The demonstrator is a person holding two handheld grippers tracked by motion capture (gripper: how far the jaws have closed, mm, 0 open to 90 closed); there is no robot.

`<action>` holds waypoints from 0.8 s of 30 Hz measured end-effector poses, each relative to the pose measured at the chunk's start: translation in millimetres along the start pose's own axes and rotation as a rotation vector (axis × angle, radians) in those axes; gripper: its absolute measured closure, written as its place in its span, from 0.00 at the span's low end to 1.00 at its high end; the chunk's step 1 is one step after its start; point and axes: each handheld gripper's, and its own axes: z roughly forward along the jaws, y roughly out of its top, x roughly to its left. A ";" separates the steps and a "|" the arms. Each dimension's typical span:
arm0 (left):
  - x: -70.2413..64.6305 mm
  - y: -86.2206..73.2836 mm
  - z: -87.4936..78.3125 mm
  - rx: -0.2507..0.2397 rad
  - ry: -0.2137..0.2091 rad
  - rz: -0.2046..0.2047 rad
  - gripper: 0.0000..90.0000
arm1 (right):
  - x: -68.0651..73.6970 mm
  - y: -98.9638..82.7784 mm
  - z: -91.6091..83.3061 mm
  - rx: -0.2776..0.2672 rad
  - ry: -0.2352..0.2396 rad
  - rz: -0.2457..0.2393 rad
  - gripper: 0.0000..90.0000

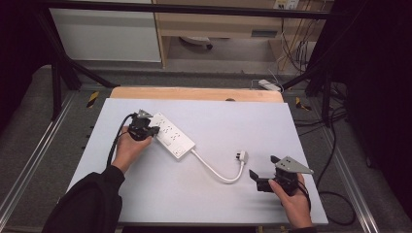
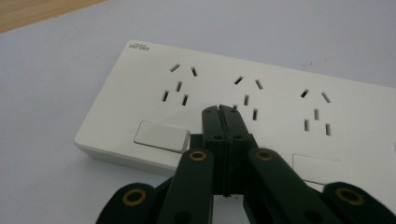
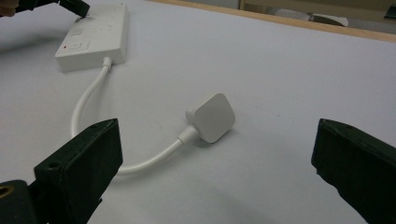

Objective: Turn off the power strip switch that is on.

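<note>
The power strip (image 1: pixel 171 135) lies slanted on the left part of the white counter (image 1: pixel 209 199). It is white and flat, with rows of little plug holes and square switches (image 2: pixel 161 136) on top. The left gripper (image 1: pixel 144 127) sits over its far end. The jaws are pressed tight together with nothing between them, and their tips rest on the strip's top, right by the middle holes. A white cord (image 1: pixel 217 172) curls from the strip's near end to a white plug (image 3: pixel 211 116) lying flat on the counter. The right gripper (image 1: pixel 265 178) is near the plug, not touching it. Its jaws are wide open and empty.
</note>
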 end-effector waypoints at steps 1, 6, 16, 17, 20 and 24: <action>-0.2 -0.1 0.0 -0.001 0.001 0.001 1.00 | -0.1 0.0 -0.1 0.000 0.000 0.000 0.03; 0.4 -0.7 0.0 -0.004 -0.002 -0.004 1.00 | -0.5 -0.1 -0.3 0.000 -0.002 0.002 0.03; 1.4 -2.5 0.0 -0.016 -0.010 -0.007 1.00 | -0.9 -0.1 -0.8 -0.002 -0.001 0.002 0.03; 1.5 -3.4 0.5 -0.022 -0.010 -0.006 1.00 | -1.1 -0.1 -0.9 -0.001 -0.002 0.002 0.03; 3.2 -7.4 1.8 -0.039 -0.014 -0.012 1.00 | -1.1 -0.1 -1.0 -0.001 -0.001 0.002 0.03; 0.5 -8.5 1.4 -0.046 0.004 -0.012 1.00 | -0.6 -0.1 -0.8 -0.001 -0.001 0.004 0.03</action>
